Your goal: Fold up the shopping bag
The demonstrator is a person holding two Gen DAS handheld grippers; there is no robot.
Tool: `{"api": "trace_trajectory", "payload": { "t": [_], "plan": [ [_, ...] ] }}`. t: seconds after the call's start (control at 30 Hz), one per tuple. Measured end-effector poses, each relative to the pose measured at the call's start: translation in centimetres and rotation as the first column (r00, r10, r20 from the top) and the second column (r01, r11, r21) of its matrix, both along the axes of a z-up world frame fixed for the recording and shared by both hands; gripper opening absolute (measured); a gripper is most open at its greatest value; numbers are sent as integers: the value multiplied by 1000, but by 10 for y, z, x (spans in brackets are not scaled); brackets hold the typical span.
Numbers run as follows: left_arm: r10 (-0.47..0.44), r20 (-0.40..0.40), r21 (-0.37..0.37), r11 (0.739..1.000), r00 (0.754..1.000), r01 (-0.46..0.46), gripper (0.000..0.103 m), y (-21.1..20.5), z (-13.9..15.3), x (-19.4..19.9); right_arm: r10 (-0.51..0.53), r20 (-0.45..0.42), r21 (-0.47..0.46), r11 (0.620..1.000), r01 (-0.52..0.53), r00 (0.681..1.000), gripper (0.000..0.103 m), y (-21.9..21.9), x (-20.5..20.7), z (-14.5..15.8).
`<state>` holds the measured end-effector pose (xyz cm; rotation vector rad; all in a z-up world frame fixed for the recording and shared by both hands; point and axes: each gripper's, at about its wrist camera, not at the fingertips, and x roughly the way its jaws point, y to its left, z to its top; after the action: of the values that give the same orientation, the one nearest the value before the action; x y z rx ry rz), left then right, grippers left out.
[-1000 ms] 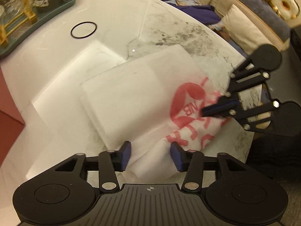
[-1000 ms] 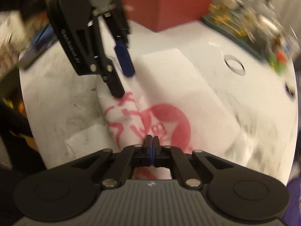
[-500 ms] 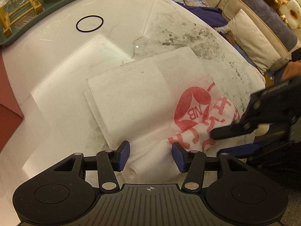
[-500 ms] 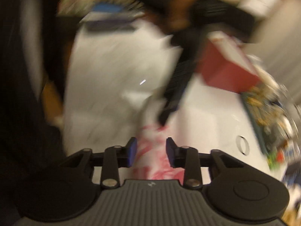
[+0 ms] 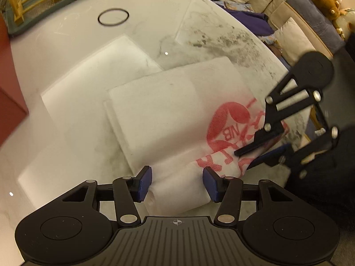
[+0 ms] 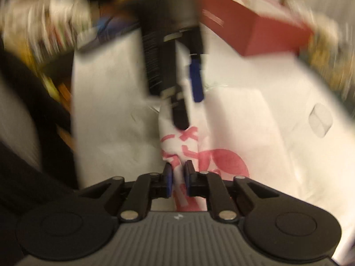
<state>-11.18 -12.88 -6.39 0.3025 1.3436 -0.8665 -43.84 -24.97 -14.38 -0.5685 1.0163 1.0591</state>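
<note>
White non-woven fabric, printed in red, made up the shopping bag (image 5: 168, 119), which lay partly folded on the marble table (image 5: 213, 33), its near edge rolled up toward the left gripper (image 5: 177, 182). I took the bag as my landmark. A second earlier the right gripper (image 6: 177, 175) had been clamped fully together at the bag's printed end; it then sprang apart, swung aside, and came back. At this moment its jaws were closing on a bunched ridge of the printed fabric, with cloth between the pads (image 6: 167, 178). The right wrist view was badly smeared, so I could not confirm that the pads were pressing yet. The left gripper had barely shifted: its jaws stood apart on either side of the rolled edge, and the blue pads (image 5: 144, 184) did not appear to squeeze it. I read this as a re-grip at the printed end, preparing the next fold. A black ring (image 5: 113, 16) lay well beyond the bag.
</note>
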Motion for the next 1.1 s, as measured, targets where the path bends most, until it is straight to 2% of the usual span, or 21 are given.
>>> {"api": "trace_trajectory", "payload": {
  "t": [0.07,0.13,0.17,0.23,0.37,0.47,0.53,0.6,0.7,0.77,0.9,1.1],
  "plan": [
    [16,-22,-31,999,1000,-17,52,9,-2,-10,-31,-183,67,997,44,983,9,-9,14,0],
    [38,-15,-49,998,999,-39,52,14,-2,-14,-70,-323,105,988,109,944,9,-17,27,-11],
    [54,-8,-55,997,999,-54,52,16,-2,-14,-103,-385,119,980,160,917,9,-24,36,-19],
    [70,33,-80,995,997,-67,52,19,3,-13,-165,-518,148,949,278,839,9,-39,53,-34],
    [44,136,-129,991,990,-26,52,22,21,-14,-229,-646,163,891,424,728,10,-69,67,-52],
    [-83,225,-114,987,971,111,52,13,37,-26,-271,-698,158,844,512,663,14,-83,70,-65],
    [-189,270,-89,971,944,220,52,5,43,-38,-277,-726,166,818,551,629,13,-91,69,-73],
    [-261,306,-68,953,916,294,52,-1,49,-48,-285,-723,168,810,561,629,13,-92,66,-73],
    [-305,364,-44,938,880,344,52,-10,58,-55,-299,-708,160,814,558,640,13,-90,63,-71],
    [-319,368,-29,935,873,354,52,-19,56,-52,-304,-710,153,814,560,635,13,-90,66,-70],
    [-335,322,96,942,885,322,52,-36,29,-39,-308,-709,143,817,558,634,13,-89,68,-68],
    [-218,227,69,976,949,208,55,-37,15,-20,-333,-695,143,805,576,637,12,-92,67,-65]
  ]
}}
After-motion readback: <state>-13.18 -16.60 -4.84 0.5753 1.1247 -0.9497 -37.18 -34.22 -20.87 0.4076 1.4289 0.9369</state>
